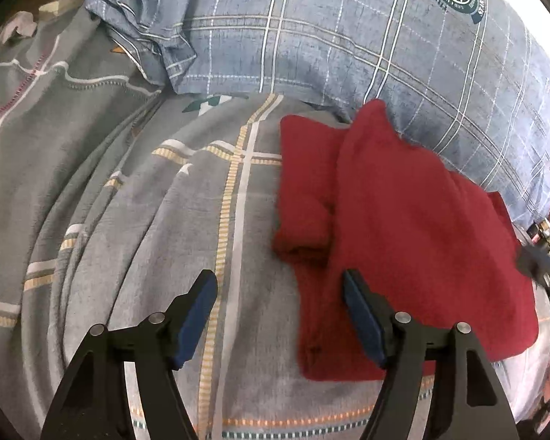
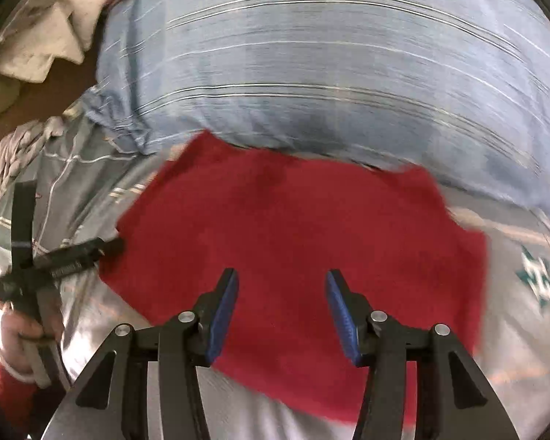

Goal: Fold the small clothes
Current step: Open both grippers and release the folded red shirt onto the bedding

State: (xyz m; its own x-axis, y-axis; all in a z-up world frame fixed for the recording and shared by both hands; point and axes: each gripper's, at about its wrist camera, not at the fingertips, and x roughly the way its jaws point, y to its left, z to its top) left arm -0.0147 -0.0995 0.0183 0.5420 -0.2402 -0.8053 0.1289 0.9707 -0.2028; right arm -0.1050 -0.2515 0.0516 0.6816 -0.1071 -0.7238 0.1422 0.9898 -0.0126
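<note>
A red garment [image 1: 403, 227] lies folded on the grey plaid bedsheet [image 1: 146, 201], with a sleeve tucked at its left side. My left gripper [image 1: 278, 289] is open and empty, over the garment's near left edge; its right finger is above the red cloth. In the right wrist view the same red garment [image 2: 293, 242] fills the middle, blurred. My right gripper [image 2: 280, 288] is open and empty above it. The left gripper [image 2: 62, 256] shows at the garment's left edge there.
A blue plaid pillow [image 1: 366, 36] with a round green emblem lies right behind the garment; it also shows in the right wrist view [image 2: 330, 73]. White cloth [image 2: 44, 36] lies at the far left beyond the bed.
</note>
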